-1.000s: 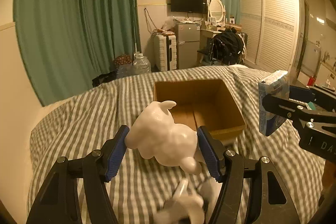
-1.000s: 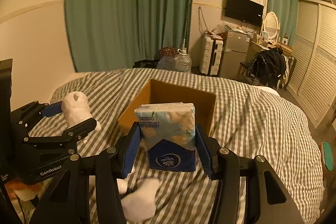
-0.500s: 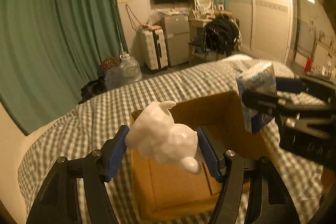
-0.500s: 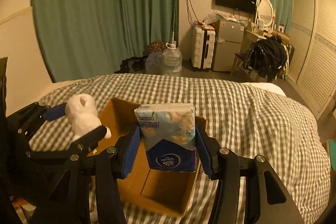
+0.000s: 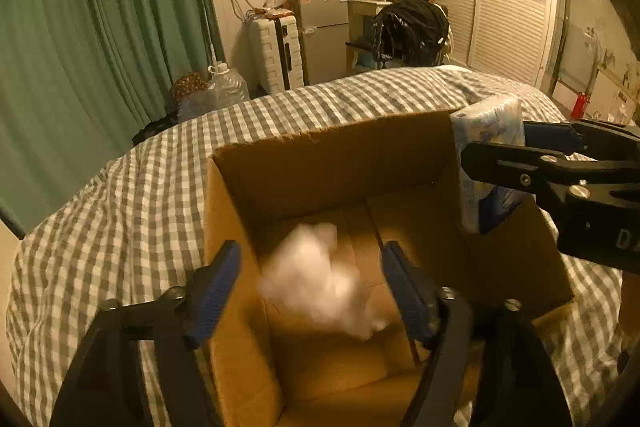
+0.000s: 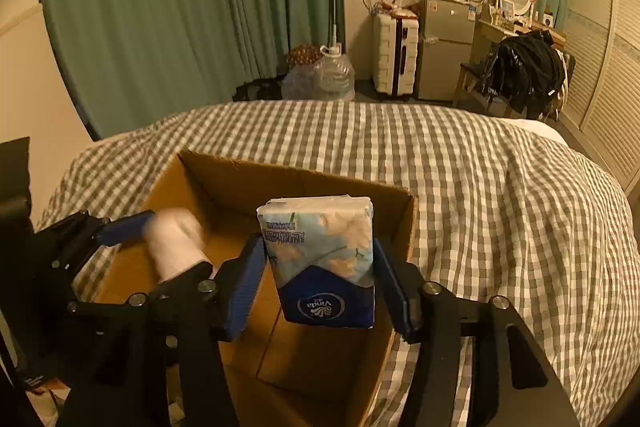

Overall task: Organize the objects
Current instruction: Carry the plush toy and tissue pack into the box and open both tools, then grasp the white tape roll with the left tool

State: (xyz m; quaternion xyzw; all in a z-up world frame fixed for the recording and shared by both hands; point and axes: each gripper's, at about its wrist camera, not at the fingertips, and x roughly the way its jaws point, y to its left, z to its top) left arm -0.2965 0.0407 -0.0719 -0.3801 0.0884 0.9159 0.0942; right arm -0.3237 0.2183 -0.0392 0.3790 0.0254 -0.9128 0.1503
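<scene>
Over the open cardboard box [image 5: 328, 163] on the checked bedspread [image 6: 500, 187], the left gripper [image 5: 310, 283] has its blue pads spread wide – the white plush toy [image 5: 320, 287], blurred, sits between them touching neither pad, inside the box mouth. To the right, the right gripper [image 6: 318, 283] is clamped on a tissue pack [image 6: 320, 259], upright above the box – "Vinda" reads upside down on its blue end

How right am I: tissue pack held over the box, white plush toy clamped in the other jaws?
Partly. In the left wrist view the left gripper has its jaws apart, and the white plush toy is loose over the cardboard box. The tissue pack part holds.
</scene>
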